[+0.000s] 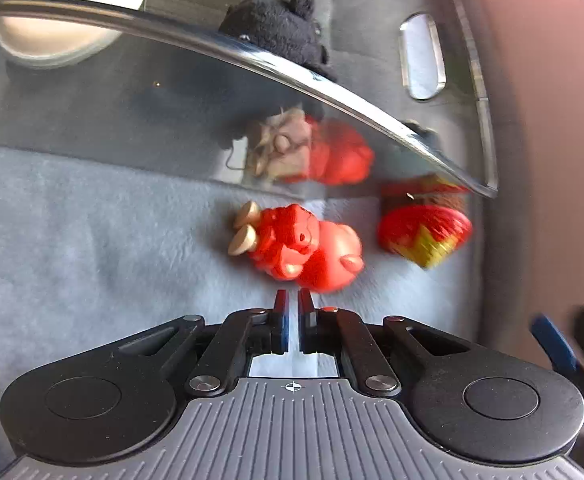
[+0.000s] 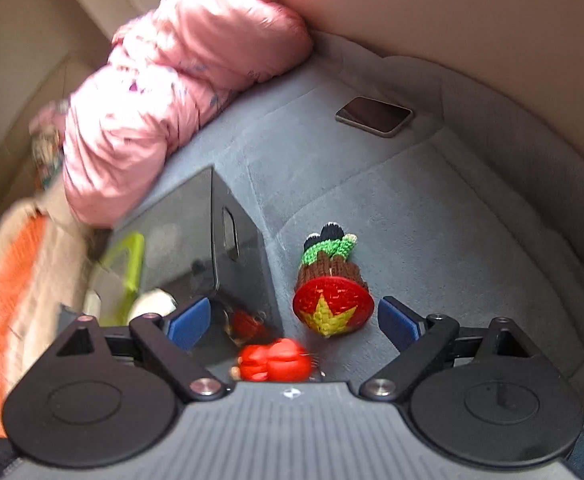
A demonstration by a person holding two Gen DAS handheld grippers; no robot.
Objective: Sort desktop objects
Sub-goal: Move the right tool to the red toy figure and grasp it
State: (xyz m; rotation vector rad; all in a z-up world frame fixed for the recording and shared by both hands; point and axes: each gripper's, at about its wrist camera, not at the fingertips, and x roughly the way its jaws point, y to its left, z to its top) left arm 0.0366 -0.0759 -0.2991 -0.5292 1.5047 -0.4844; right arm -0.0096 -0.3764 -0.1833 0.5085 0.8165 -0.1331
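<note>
On a grey-blue cloth (image 1: 92, 240), we work from left to right. Farthest left stands the smoked clear box (image 1: 112, 128), its rim arching across the left wrist view; a black plush toy (image 1: 280, 28) and a white lump (image 1: 52, 36) already lie inside, which we judge to be things sorted so far. The box sits close to the loose toys, likely so each drop is a short carry.

Just outside its wall lies the red toy figure (image 1: 299, 244), on its side, its tan soles pointing left and its mirror image showing in the glossy wall above. Our left gripper (image 1: 293, 304) points down at it with the jaws drawn nearly together and nothing between them; the fingertips sit just short of the figure. We judge that it must reopen before it can take the toy.

To the right lies the knitted doll (image 2: 331, 280), its red round end with a yellow star turned toward us, green and black parts behind. Our right gripper (image 2: 292, 320) stands wide open, blue pads on either side of that star end but touching nothing, seemingly lined up for a grasp across the widest part.

Farther right and well apart, a phone (image 2: 373, 116) lies flat on the cloth. A pink padded jacket (image 2: 172, 92) is heaped beyond the box.
</note>
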